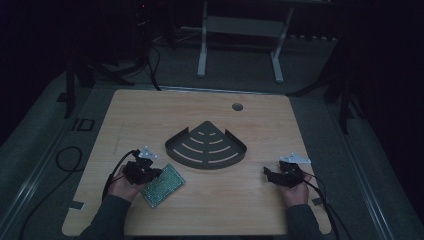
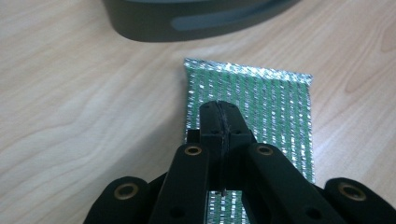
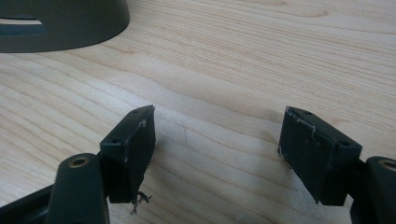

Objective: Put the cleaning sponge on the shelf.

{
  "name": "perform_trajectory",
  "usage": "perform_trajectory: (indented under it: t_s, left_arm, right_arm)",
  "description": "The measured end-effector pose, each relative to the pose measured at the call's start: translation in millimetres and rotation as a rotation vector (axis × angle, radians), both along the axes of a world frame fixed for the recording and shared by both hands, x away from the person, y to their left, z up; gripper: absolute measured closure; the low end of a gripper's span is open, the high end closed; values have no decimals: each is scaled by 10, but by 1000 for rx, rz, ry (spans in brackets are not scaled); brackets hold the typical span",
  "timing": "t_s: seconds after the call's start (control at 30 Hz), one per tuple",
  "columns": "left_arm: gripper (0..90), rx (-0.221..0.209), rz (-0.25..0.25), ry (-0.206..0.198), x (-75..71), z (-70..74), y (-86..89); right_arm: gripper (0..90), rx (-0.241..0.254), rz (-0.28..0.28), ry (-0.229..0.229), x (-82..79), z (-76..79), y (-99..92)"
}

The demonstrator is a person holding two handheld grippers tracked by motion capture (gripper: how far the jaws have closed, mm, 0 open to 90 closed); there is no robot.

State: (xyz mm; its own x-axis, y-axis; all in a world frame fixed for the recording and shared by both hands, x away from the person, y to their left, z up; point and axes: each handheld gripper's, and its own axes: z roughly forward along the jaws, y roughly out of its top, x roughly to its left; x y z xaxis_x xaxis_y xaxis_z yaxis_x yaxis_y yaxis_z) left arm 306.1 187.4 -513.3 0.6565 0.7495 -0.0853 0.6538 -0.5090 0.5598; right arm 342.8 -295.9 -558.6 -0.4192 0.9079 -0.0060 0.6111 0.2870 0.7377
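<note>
Dim light lay over the room, and the pale wooden table (image 1: pixel 210 210) stood out against a dark floor and a white desk frame (image 1: pixel 240 40) behind it. On the table sat a dark quarter-round slotted tray (image 1: pixel 206 146), and just in front of it, toward the person's left, lay a green mesh pad with silver flecks (image 1: pixel 162 186).

From the left gripper view, the left gripper (image 2: pixel 219 112) had its black jaws drawn together with no gap between them, their tips standing over the middle of the pad (image 2: pixel 275 107); whether they pinched a fold of the mesh or merely met above it I could not tell. In the high view the same gripper (image 1: pixel 150 172) sat at the pad's near-left corner. The right gripper (image 3: pixel 215 144) held its jaws wide apart over bare wood (nothing between them), well apart from the pad and resting to the right of the tray (image 3: pixel 60 23).

I judged the step in hand to be the taking hold of the pad. The next move would call for a lift that kept the limp mesh from slipping free, then a carry toward the tray, clearing its raised wall.

No brand, label or writing could be read on the pad, tray or grippers.
</note>
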Motion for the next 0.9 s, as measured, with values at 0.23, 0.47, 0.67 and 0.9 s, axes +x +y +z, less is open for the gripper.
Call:
perform_trajectory:
  t_s: [0.23, 0.47, 0.67, 0.9]
  left_arm:
    - [899, 23, 5, 19, 1, -81, -16]
    - [899, 34, 31, 23, 16, -80, 4]
    - [899, 44, 82, 27, 39, -75, 77]
    - [899, 39, 138, 35, 63, -75, 175]
  right_arm:
    - [265, 0, 0, 0, -1, 0, 0]
    - [265, 0, 0, 0, -1, 0, 0]
    - [265, -1, 0, 0, -1, 0, 0]
    - [265, 0, 0, 0, -1, 0, 0]
